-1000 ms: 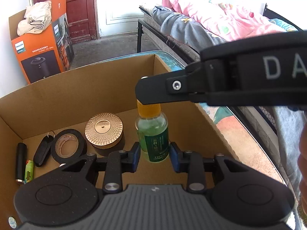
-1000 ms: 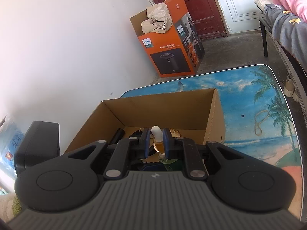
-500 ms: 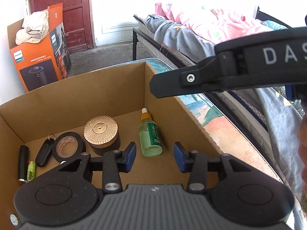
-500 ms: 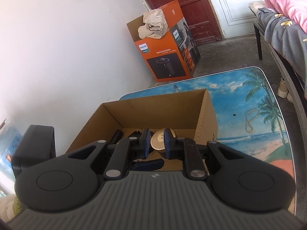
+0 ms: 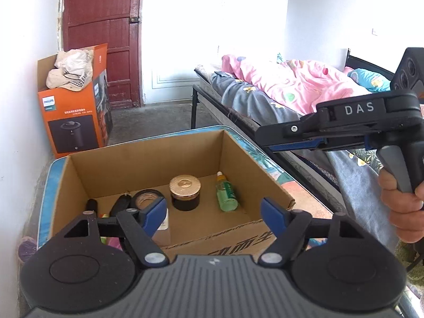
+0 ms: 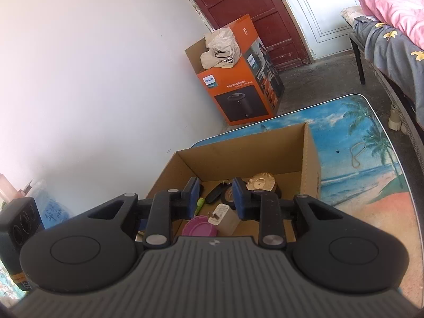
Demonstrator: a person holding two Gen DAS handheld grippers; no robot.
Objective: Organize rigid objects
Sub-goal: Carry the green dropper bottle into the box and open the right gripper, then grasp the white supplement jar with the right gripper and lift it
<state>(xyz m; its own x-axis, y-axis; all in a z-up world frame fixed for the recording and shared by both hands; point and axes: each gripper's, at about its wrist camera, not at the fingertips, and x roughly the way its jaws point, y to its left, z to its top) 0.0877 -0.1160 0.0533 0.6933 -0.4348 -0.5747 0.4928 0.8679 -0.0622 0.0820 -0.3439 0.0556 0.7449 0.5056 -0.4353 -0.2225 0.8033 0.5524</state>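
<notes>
Both grippers pulled back above the cardboard box (image 5: 79, 175): left gripper (image 5: 213, 214) and right gripper (image 6: 215, 194) opening, empty; green bottle (image 5: 225, 193) released, lying near the box's right wall beside gold-lidded jar (image 5: 185, 192), placement apparently done.

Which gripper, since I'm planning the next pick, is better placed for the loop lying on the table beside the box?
Probably right: right gripper, jaws opening and empty, sees the loop; left view doesn't.
</notes>
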